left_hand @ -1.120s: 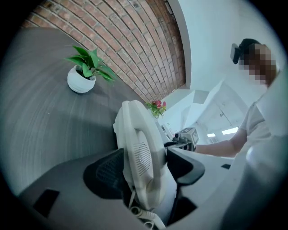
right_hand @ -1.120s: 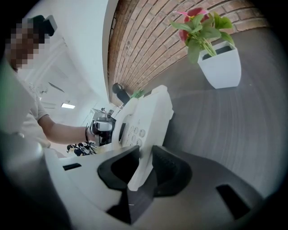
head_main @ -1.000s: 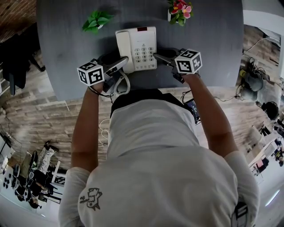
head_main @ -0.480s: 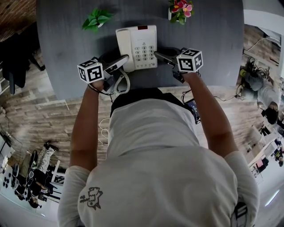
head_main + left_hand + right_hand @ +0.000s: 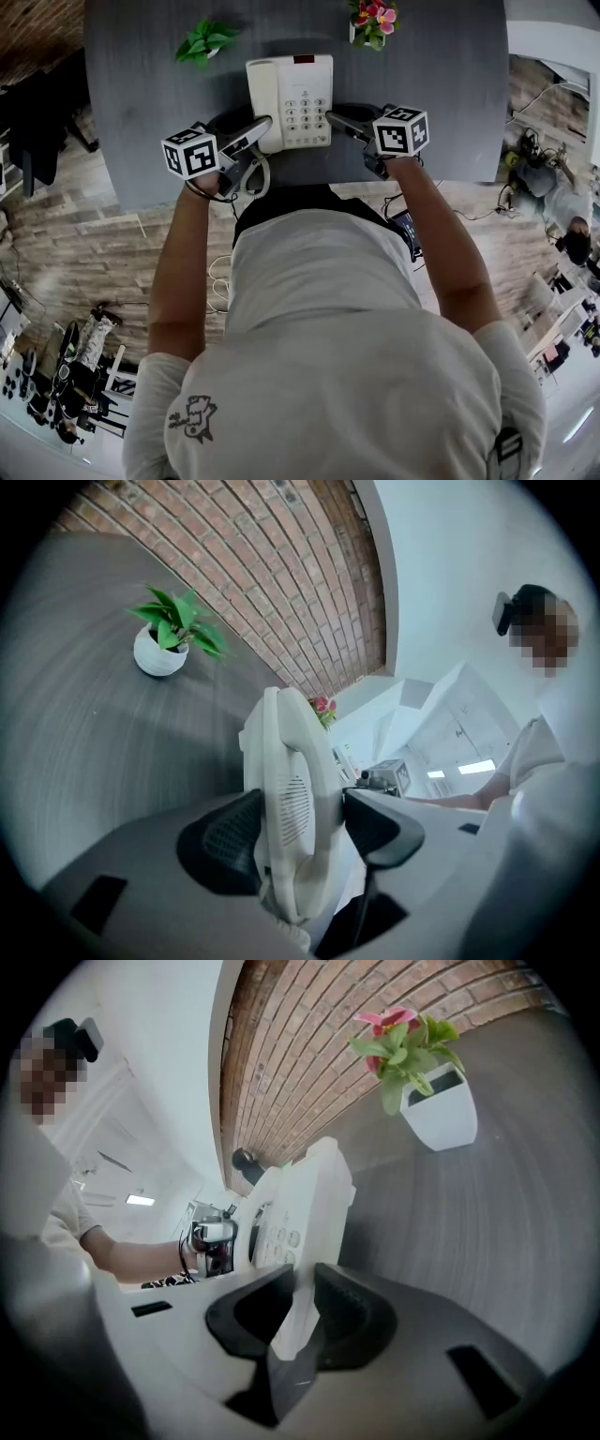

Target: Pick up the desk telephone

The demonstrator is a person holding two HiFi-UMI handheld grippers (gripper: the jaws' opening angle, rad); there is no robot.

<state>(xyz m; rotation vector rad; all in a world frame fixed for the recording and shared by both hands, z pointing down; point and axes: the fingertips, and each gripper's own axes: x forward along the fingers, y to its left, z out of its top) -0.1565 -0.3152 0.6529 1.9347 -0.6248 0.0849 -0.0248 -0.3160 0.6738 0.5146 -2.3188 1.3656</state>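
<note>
While fingers of left gripper (image 5: 298, 829) have just been closing, now clamping handset side of desk telephone (image 5: 289, 101), right gripper (image 5: 302, 1312) fingers tightened too, pinching opposite edge. It sits on tabletop (image 5: 141, 94), apparently ready for two-handed lift.

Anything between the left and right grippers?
Head view: only the desk telephone. Jaws of the left gripper and right gripper have just been closing on its sides.

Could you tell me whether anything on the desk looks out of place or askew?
Nothing much stands out. The desk telephone sits square on the grey table, handset in its cradle, and the green plant and the flowering plant stand upright. Only its coiled cord loops loosely at the near table edge.
</note>
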